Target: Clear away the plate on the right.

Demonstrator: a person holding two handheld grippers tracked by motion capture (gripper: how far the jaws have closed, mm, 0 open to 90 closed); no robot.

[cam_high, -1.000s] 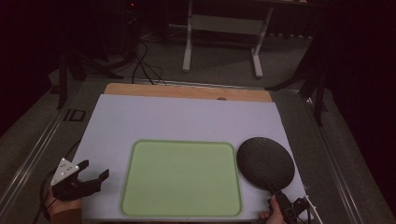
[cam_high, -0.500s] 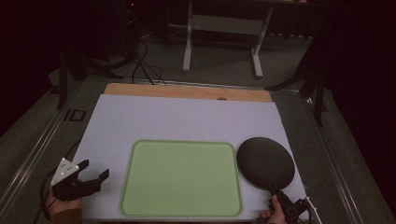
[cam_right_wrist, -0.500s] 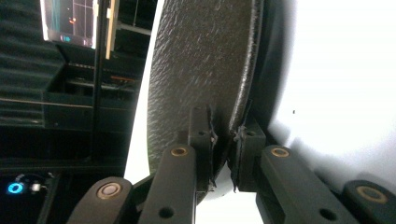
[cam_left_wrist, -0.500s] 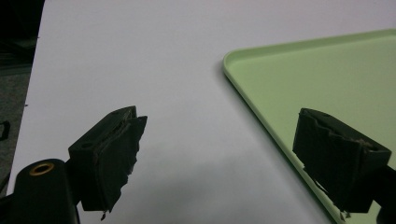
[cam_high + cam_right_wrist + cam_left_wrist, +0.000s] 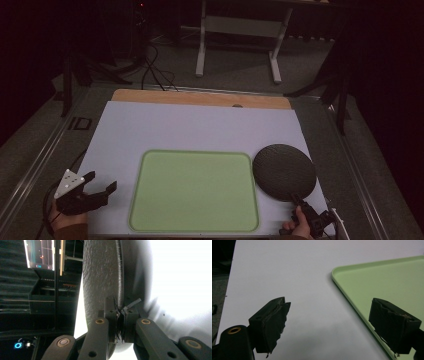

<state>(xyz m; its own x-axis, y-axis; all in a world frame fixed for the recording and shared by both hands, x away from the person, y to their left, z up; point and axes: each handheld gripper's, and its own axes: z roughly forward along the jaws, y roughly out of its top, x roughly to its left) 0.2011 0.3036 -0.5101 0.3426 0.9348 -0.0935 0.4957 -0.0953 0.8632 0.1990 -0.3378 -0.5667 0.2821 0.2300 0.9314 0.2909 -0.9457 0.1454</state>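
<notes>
A white table top (image 5: 200, 127) carries the things, with a bare wooden strip (image 5: 200, 98) along its 12 o'clock edge. A light green tray (image 5: 195, 191) lies flat toward 6 o'clock, its long side parallel to the near edge. A dark textured round plate (image 5: 284, 171) sits at about 4 o'clock, just beside the tray's right rim, its near edge pinched by the right gripper (image 5: 305, 212)

Green tray (image 5: 195, 192) lies on white table (image 5: 200, 127); cables, perhaps, beyond.

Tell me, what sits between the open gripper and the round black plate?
The light green tray, seen in the high view, between left gripper and round black plate.
</notes>
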